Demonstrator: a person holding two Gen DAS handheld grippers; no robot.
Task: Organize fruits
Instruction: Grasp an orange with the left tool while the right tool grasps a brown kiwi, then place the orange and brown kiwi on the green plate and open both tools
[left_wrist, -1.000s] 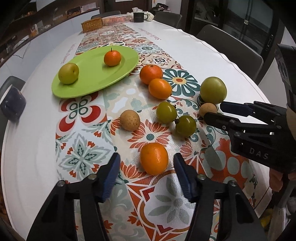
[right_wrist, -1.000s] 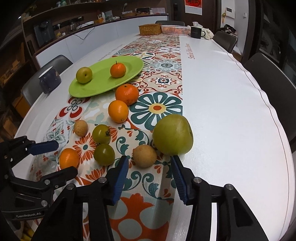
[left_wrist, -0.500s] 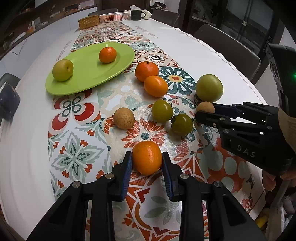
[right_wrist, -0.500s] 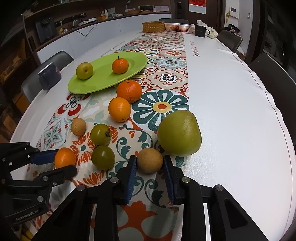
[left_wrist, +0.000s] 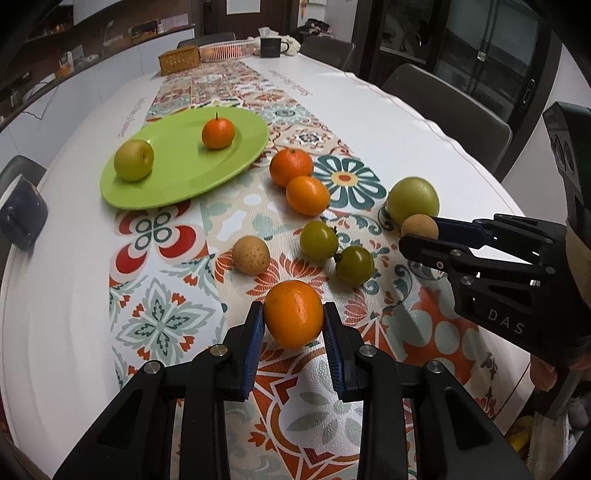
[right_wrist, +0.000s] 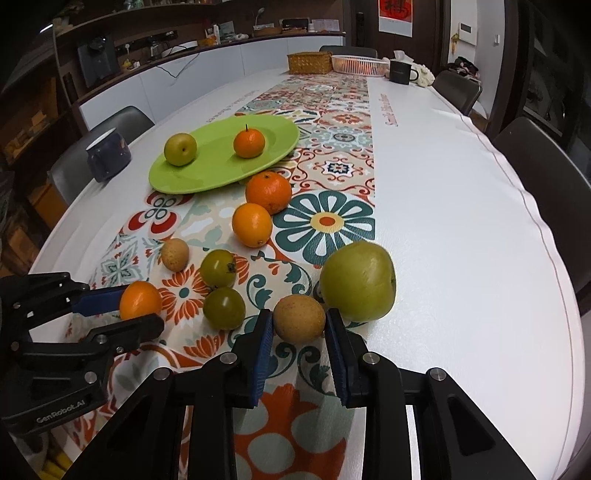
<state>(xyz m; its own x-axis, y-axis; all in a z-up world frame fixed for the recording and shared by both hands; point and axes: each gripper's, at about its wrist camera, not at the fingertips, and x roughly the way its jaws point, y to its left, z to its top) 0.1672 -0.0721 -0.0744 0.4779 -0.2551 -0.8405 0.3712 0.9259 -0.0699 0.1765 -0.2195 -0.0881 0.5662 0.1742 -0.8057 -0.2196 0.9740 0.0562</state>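
Observation:
My left gripper (left_wrist: 294, 322) is shut on an orange (left_wrist: 294, 313) near the table's front edge; it also shows in the right wrist view (right_wrist: 140, 300). My right gripper (right_wrist: 299, 325) is shut on a small brown fruit (right_wrist: 299, 318), which also shows in the left wrist view (left_wrist: 419, 227), beside a big green fruit (right_wrist: 357, 281). The green plate (left_wrist: 177, 184) holds a yellow-green fruit (left_wrist: 133, 160) and a tangerine (left_wrist: 218, 133). Two oranges (left_wrist: 307, 195), two green tomatoes (left_wrist: 318, 240) and another brown fruit (left_wrist: 250, 255) lie on the patterned runner.
A dark mug (right_wrist: 108, 155) stands left of the plate. A wicker basket (right_wrist: 309, 62), a pink basket (right_wrist: 360, 65) and a black mug (right_wrist: 399, 72) stand at the table's far end. Chairs (right_wrist: 539, 177) line the right side.
Both grippers moved forward and closed, the left on the orange and the right on the small brown fruit. Both fruits now sit slightly higher between the fingers.

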